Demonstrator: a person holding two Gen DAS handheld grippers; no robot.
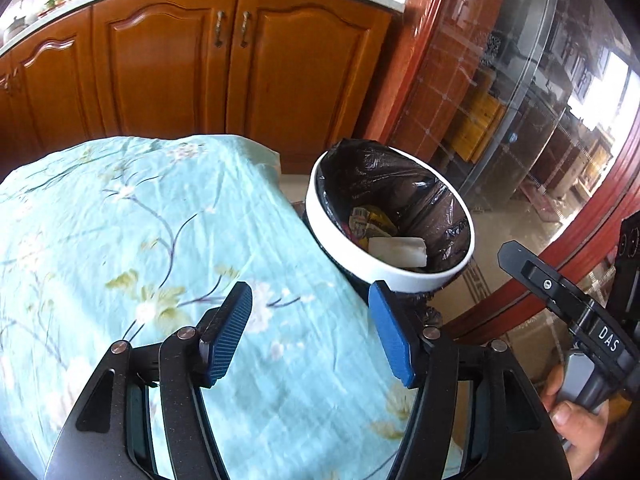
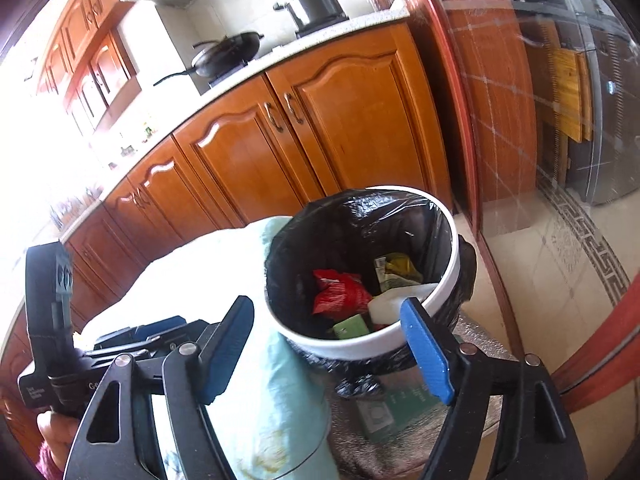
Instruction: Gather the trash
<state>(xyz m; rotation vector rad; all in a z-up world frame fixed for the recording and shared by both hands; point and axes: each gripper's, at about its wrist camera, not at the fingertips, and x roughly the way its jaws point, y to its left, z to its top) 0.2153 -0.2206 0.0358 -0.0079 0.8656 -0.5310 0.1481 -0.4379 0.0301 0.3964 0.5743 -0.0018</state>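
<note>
1. The table cloth point(image 1: 160, 240), pale blue with flowers, covers the table at the left.
2. The left gripper point(image 1: 312, 332) is released: its blue pads point(image 1: 226, 336) stand apart above the cloth and nothing is between them.
3. The trash bin point(image 1: 390, 216) stands just beside the table edge, upright, mouth up, lined with a black bag point(image 2: 352, 232).
4. Inside lie a red wrapper point(image 2: 338, 292), a white block point(image 2: 390, 302) and a yellow packet point(image 2: 400, 266).
5. The right gripper point(image 2: 328, 348) is wide open and empty, in front of the bin rim.
</note>
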